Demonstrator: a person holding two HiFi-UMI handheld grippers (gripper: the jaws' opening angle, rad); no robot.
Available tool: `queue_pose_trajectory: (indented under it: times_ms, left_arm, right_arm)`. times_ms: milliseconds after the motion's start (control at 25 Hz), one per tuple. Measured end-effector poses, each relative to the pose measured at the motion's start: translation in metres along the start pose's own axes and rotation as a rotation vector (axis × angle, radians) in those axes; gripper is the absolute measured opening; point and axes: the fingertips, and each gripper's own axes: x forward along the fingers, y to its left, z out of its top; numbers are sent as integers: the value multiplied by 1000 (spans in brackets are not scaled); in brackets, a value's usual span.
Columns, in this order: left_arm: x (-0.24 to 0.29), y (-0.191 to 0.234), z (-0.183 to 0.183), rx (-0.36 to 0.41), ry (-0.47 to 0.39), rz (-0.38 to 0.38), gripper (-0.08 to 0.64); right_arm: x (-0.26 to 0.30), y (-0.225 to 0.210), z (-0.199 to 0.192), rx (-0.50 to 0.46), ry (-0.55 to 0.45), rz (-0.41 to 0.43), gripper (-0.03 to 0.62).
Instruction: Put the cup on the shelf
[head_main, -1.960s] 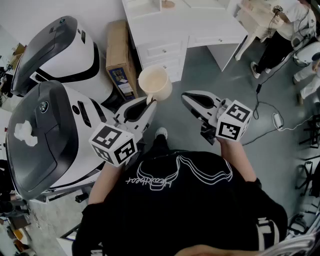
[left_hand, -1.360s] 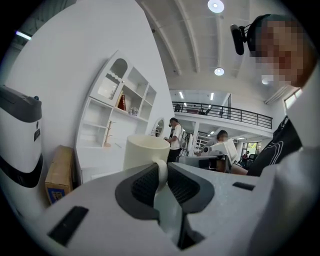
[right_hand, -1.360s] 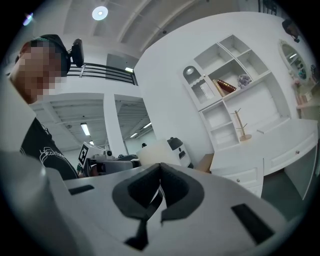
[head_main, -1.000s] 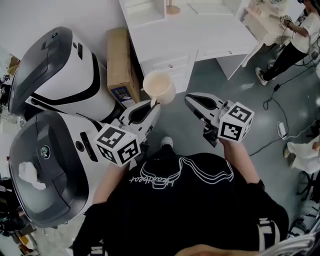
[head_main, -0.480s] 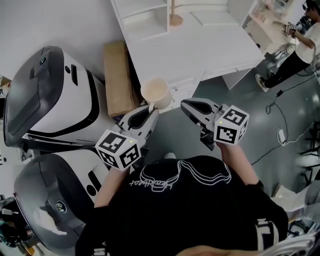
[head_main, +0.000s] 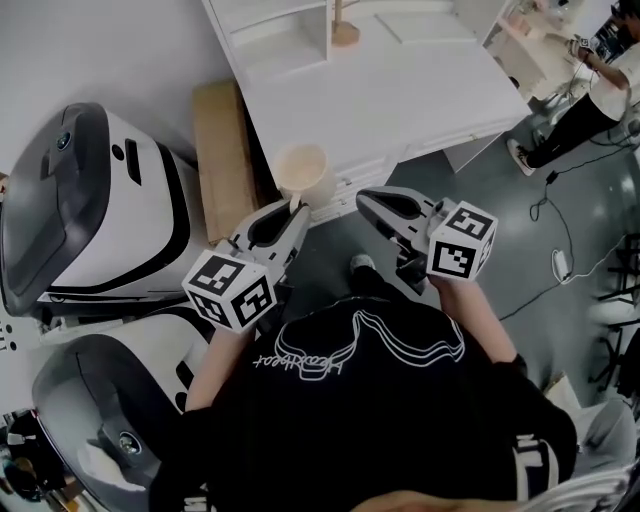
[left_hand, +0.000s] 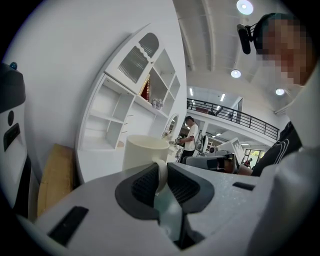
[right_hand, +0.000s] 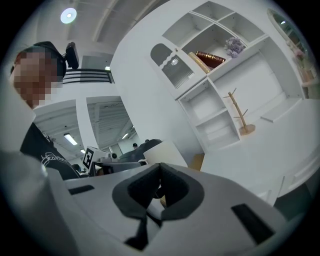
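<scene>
A cream cup (head_main: 300, 172) hangs upright in front of the white desk (head_main: 400, 90), and my left gripper (head_main: 295, 207) is shut on its handle. In the left gripper view the handle (left_hand: 161, 172) sits pinched between the dark pads, with the cup body (left_hand: 144, 151) just beyond them. The white shelf unit (head_main: 270, 30) stands on the desk's far side, its open compartments (left_hand: 107, 120) facing me. My right gripper (head_main: 372, 202) floats beside the cup on the right, shut and holding nothing (right_hand: 160, 172). From there the shelf (right_hand: 215, 115) appears ahead.
A wooden mug stand (head_main: 343, 30) stands on the desk beside the shelf. A cardboard box (head_main: 222, 150) leans left of the desk, next to two large white-and-dark machines (head_main: 90, 200). A person (head_main: 590, 90) stands at the far right; cables (head_main: 555, 265) lie on the floor.
Both grippers and the cup have come closer to the white desk, which now fills the upper view. The grip on the handle is unchanged and the right gripper stays shut.
</scene>
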Motion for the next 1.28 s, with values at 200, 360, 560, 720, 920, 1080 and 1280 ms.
queue_pose_trajectory:
  times_ms: [200, 360, 560, 720, 920, 1080, 1280]
  left_arm:
    - [24, 19, 11, 4, 1, 24, 55]
    - [55, 44, 23, -13, -2, 47, 55]
    - [103, 78, 40, -36, -5, 92, 55]
    - [139, 105, 55, -53, -5, 131, 55]
    - [176, 131, 72, -56, -2, 184, 55]
    - [194, 150, 83, -43, -15, 220, 55]
    - [210, 168, 89, -41, -12, 245, 55]
  right_arm:
    - [14, -30, 15, -14, 9, 19, -2]
    - [30, -66, 32, -63, 39, 31, -2]
    - [53, -123, 51, -54, 87, 59, -2]
    - [70, -165, 71, -50, 108, 87, -2]
    - [85, -209, 95, -49, 121, 119, -2]
    - [96, -233, 107, -73, 126, 132, -2]
    - [109, -252, 114, -83, 139, 136, -2]
